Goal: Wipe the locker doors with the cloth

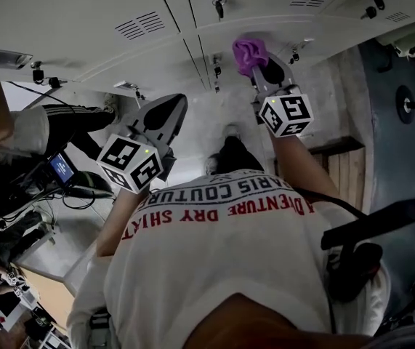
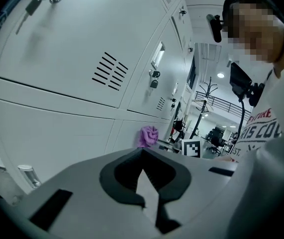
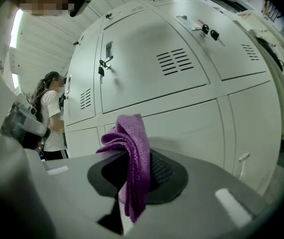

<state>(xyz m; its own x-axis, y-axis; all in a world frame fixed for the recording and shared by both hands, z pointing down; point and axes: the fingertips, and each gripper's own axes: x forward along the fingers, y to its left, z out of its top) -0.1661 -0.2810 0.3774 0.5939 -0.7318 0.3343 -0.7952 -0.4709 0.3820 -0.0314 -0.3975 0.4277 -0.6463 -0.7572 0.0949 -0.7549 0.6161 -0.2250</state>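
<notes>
Clearly only one cloth (image 3: 133, 151) is in play, a purple one, and it sits pinched between the jaws of the right gripper (image 3: 132, 179). A crumpled bunch stands up past the tips toward 12 o'clock, and a folded tail hangs down between the jaws toward 6 o'clock. From the head view the cloth (image 1: 248, 51) shows at the 12 o'clock end of the right gripper (image 1: 259, 70), laid on the pale locker doors (image 1: 105, 46) just below a horizontal seam. The left gripper view has the same cloth (image 2: 147, 136) resting against a lower door.

Two grippers are in view, each with one marker cube. The left gripper (image 2: 142, 157) has its jaws pressed together at the tips with nothing between them. In the head view the left gripper (image 1: 169, 111) hangs well apart from the cloth, at about 8 o'clock from it and clear of the doors.

On the locker doors (image 3: 146, 73) in the right gripper view, three slotted vents (image 3: 174, 61) can be counted, and keys (image 3: 102, 67) hang from two locks. One other person (image 3: 52, 121) stands at 9 o'clock there.
</notes>
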